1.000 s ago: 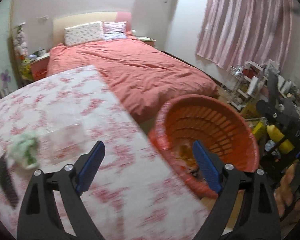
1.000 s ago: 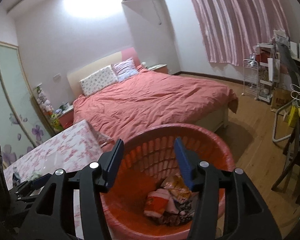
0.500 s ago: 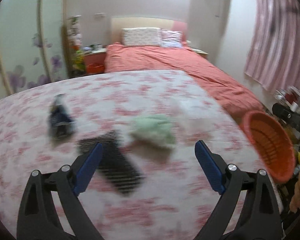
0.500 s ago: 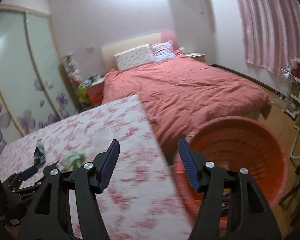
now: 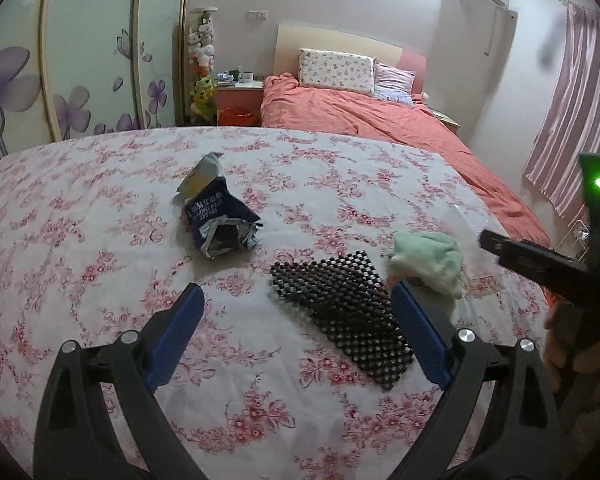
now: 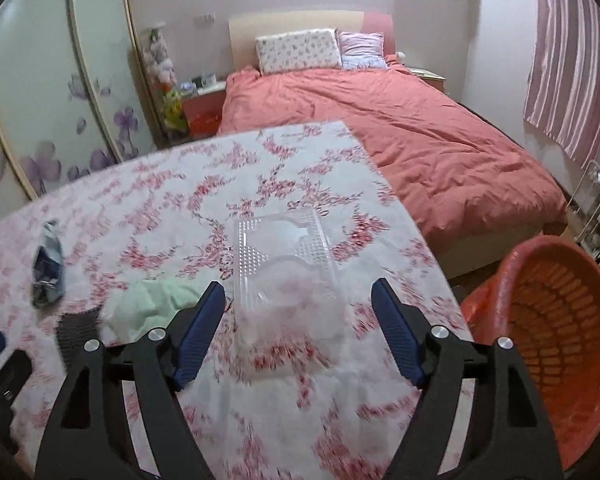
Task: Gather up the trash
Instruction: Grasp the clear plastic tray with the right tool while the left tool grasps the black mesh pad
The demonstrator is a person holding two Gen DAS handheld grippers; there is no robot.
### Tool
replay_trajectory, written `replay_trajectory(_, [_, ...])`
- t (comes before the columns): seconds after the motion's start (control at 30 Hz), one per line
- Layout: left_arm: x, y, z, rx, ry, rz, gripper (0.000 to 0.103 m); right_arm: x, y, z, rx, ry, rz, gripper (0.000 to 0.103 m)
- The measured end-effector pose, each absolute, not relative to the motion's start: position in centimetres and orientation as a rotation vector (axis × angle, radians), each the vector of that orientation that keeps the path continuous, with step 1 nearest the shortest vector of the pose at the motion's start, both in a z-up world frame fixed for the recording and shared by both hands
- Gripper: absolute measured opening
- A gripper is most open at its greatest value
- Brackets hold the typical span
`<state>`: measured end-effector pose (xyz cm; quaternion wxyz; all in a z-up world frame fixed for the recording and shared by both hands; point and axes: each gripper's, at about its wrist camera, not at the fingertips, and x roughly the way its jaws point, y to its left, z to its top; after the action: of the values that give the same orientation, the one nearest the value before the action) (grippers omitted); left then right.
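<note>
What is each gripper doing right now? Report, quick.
Left gripper: open, holding nothing, above the black mat.
Right gripper: open, holding nothing, above the clear plastic tray.

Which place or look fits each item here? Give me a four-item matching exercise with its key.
Things:
1. snack bag
2. mesh mat
3. clear plastic tray
4. orange basket

Descriptions:
A. beside the table, off its right edge
B. transparent, lying between the open right gripper fingers in its view
C. dark blue, torn open, crumpled
D. black, flat, next to the green cloth

Pairs: 1-C, 2-D, 3-B, 4-A
</note>
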<state>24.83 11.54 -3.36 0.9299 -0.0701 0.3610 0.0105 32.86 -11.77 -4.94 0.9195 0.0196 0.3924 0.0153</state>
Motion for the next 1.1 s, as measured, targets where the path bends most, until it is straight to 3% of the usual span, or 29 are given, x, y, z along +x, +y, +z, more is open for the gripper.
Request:
replay_trajectory(0.13, [25.0,11.5,-3.8,-0.156,0.752,0.006,0.092,33.5,-11.3,-6.0,0.006,0.853,0.019,0.076])
replay_trajectory(0.17, [25.1,11.5,-4.0,-0.157,0.756,0.002,0.092,33.7,-11.5,-6.1,0.012,0.866,0.021,0.068])
replay_trajectory(0.27, [25.3,11.1,-4.4,-0.157,0.772,-0.01,0.092,33.3,-12.2,-6.0,0.044,0.857,0.013,0.066])
replay_trajectory(0.6, [26.7,8.5,-5.5,-0.125,0.822,-0.008,0.092,30.4,-15.2,-5.1,0.118,0.795,-0.016,0.065])
replay_trajectory(0.73, [27.4,8.0,-6.2,-0.11,0.857,0.024,0.087,30.0,-15.6,-4.7,0.122,0.78,-0.009,0.065])
replay_trajectory(0.87, [28.0,7.8,-6.8,-0.118,0.895,0.045,0.074,29.9,-16.2,-4.8,0.144,0.778,-0.002,0.065])
replay_trajectory(0.97, [28.0,7.1,-6.7,-0.095,0.889,0.025,0.052,29.6,-16.5,-4.7,0.152,0.775,-0.002,0.065])
replay_trajectory(1.1, [27.7,6.9,-6.4,-0.093,0.87,-0.001,0.033,28.7,-17.3,-4.4,0.171,0.757,-0.001,0.065])
